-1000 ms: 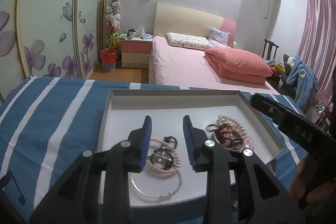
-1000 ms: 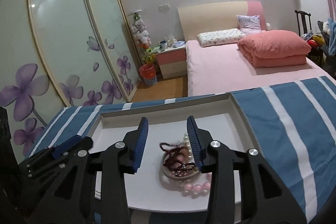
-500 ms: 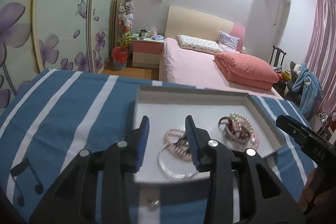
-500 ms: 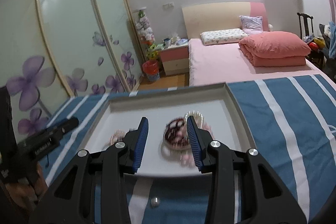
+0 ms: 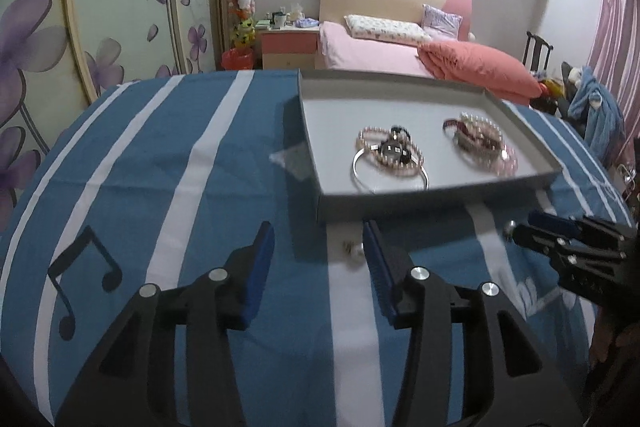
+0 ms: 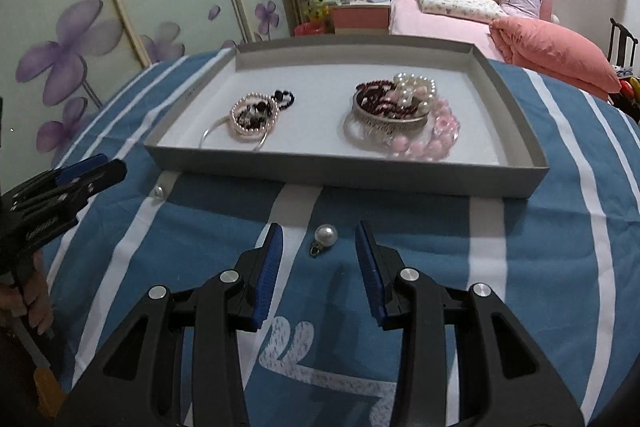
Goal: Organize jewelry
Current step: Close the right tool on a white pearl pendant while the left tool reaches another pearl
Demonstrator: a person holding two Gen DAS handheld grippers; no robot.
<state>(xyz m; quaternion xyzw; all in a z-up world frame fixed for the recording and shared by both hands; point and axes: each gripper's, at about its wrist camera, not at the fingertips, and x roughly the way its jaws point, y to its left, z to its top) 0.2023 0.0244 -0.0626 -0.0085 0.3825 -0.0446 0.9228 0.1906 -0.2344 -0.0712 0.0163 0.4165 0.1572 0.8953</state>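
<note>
A shallow grey tray [image 5: 440, 197] [image 6: 344, 171] lies on the blue striped cloth and holds two heaps of jewelry. The left heap [image 5: 390, 155] [image 6: 254, 117] is a pink bead bracelet, dark beads and a silver bangle. The right heap [image 5: 480, 143] [image 6: 400, 115] is pearls, dark red beads and pink beads. My left gripper [image 5: 318, 239] [image 6: 68, 183] hovers over the cloth before the tray, its jaws opening. A small pearl piece [image 5: 354, 251] [image 6: 159, 191] lies just inside its right finger, untouched. My right gripper [image 6: 319, 239] [image 5: 560, 243] is open around a pearl pendant [image 6: 325, 237] on the cloth.
The cloth [image 5: 180, 167] has white stripes and a printed music note [image 5: 80, 267]. A small clear plastic bit [image 5: 290, 161] lies left of the tray. Behind are a pink bed [image 6: 460, 23], a nightstand [image 5: 290, 45] and flowered wardrobe doors [image 6: 120, 7]. A hand [image 6: 32, 307] holds the left gripper.
Both grippers drew back from above the tray's heaps to the cloth in front of it and sank lower. The left jaws spread wider. Two loose pearl pieces came into view.
</note>
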